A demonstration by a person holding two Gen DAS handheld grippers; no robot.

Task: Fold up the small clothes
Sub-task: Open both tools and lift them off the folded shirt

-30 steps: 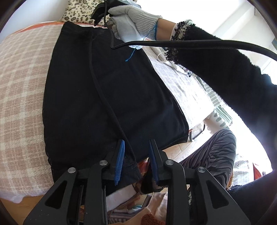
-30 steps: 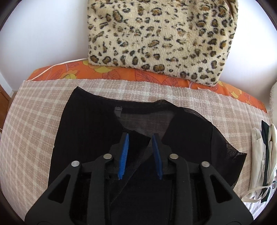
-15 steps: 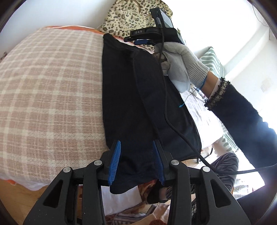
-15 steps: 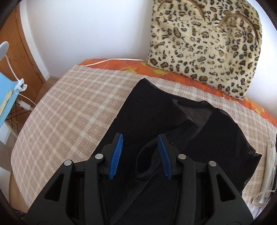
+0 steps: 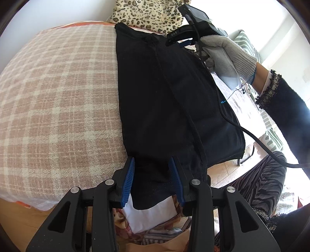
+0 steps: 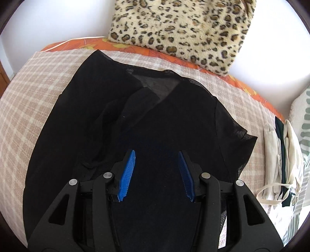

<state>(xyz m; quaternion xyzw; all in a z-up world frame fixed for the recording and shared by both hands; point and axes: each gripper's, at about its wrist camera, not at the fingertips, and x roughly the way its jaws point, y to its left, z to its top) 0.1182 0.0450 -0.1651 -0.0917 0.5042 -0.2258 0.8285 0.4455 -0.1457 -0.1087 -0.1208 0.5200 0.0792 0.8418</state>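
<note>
Black garment (image 6: 164, 120) is laid flat on plaid cover (image 6: 34, 100), sheer at the neckline. Left gripper (image 5: 152, 179) is spread over its hem; right gripper (image 6: 157, 172) is spread, nothing pinched.

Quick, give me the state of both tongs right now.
Left tongs: open, jaws either side of the black garment's near hem, not pinching it.
Right tongs: open, jaws just widened, hovering above the garment, holding nothing.

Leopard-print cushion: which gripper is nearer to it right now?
Right. The right gripper is over the far end of the black garment, just short of the leopard-print cushion. The left gripper is at the garment's near end, away from it.
</note>
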